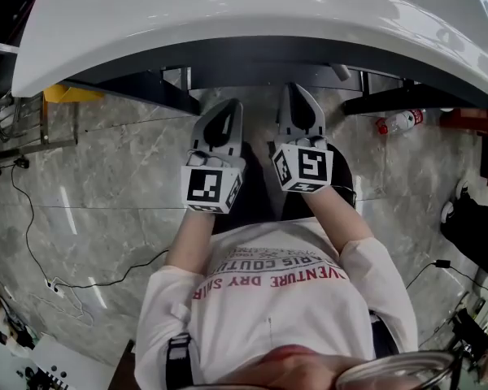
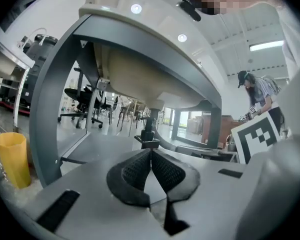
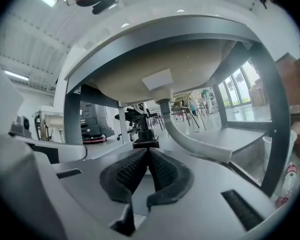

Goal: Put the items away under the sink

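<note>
A white sink on a dark grey frame fills the top of the head view. Both grippers are held side by side just in front of it, pointing under the basin. My left gripper is shut, its ribbed pads meeting at the tips with nothing between them. Beside it the right gripper is shut and empty too. A yellow cup stands on the floor at the left of the frame. A clear bottle with a red label lies on the floor to the right. The grey drain hose curves down under the basin.
Low grey shelves run between the frame's legs under the sink. A metal rack and loose cables are on the marble floor at left. A red object sits at right. Another person stands far behind.
</note>
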A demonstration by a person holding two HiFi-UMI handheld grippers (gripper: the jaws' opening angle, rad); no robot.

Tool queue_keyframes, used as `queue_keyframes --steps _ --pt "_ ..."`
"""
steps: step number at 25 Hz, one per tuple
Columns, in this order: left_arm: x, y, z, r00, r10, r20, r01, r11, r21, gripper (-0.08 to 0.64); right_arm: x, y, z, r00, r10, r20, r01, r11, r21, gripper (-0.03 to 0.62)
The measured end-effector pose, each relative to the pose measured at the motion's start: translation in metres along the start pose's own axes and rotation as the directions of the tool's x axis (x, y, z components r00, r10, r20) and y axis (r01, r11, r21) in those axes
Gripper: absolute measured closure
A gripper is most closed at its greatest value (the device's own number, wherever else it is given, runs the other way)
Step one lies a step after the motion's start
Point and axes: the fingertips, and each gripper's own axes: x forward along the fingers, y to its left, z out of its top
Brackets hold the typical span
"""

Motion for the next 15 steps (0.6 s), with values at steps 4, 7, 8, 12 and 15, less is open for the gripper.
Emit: queue_keyframes --steps 4,7,8,12,15 --pt "-0.001 -0.016 0.016 0.999 -0.019 0.031 0.020 1.000 -0.011 0.532 -0.012 0.001 0.013 0.998 0.064 -0.025 -0.063 0.997 0.037 0.568" --pt "0.002 -0.028 0.026 0.999 -0.021 0.034 0.024 0.996 -0.084 0.532 -0.018 0.006 0.036 0.991 0.131 -0.035 -0.131 0.991 0.006 0.568" --pt "0.004 -0.034 0.029 0.999 -0.031 0.020 0.033 0.995 -0.095 0.532 -0.021 0.006 0.047 0.989 0.147 -0.032 -0.148 0.989 -0.006 0.568" --pt "-0.002 -0.061 0.064 0.998 -0.066 -0.015 0.064 0.994 -0.091 0.532 -0.034 0.009 0.095 0.982 0.184 -0.038 -0.185 0.983 -0.018 0.568" --pt "-0.016 -0.072 0.105 0.998 -0.051 -0.037 0.048 0.995 -0.088 0.532 -0.045 0.014 0.131 0.980 0.188 -0.071 -0.189 0.982 -0.003 0.568"
